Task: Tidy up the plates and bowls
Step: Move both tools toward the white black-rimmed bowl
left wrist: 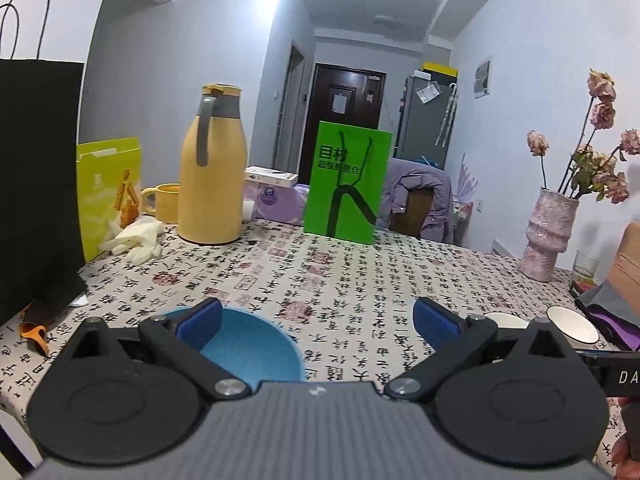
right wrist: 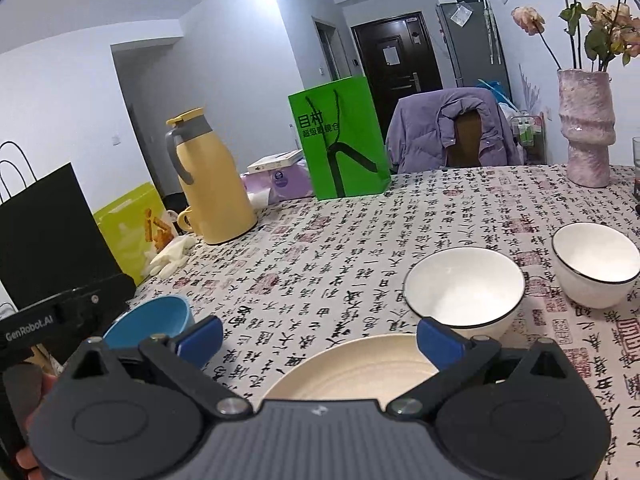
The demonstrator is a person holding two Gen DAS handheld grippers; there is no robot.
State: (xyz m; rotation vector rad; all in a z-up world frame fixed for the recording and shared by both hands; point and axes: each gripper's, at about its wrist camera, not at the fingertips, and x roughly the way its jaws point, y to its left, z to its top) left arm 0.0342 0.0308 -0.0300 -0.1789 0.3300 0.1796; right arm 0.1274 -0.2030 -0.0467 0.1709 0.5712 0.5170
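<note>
Both tools spread wide, holding nothing. Left tool (left wrist: 316,316) sits low over the surface (left wrist: 320,272); blue bowl (left wrist: 256,344) lies just under and behind its left finger (left wrist: 200,318), not between the fingers. Right tool (right wrist: 320,336) hovers over the cream plate (right wrist: 352,368), plate rim between its fingers but no contact visible. First white bowl (right wrist: 464,284) just ahead of the right finger (right wrist: 438,340), second white bowl (right wrist: 596,264) further ahead-right, the two apart.

Judgement: nothing stacked yet. For the left tool, shift left so one finger drops inside the blue bowl wall and one outside, then close on the rim. Keep it level when lifting. Keep the right tool clear of the first white bowl when it closes.
</note>
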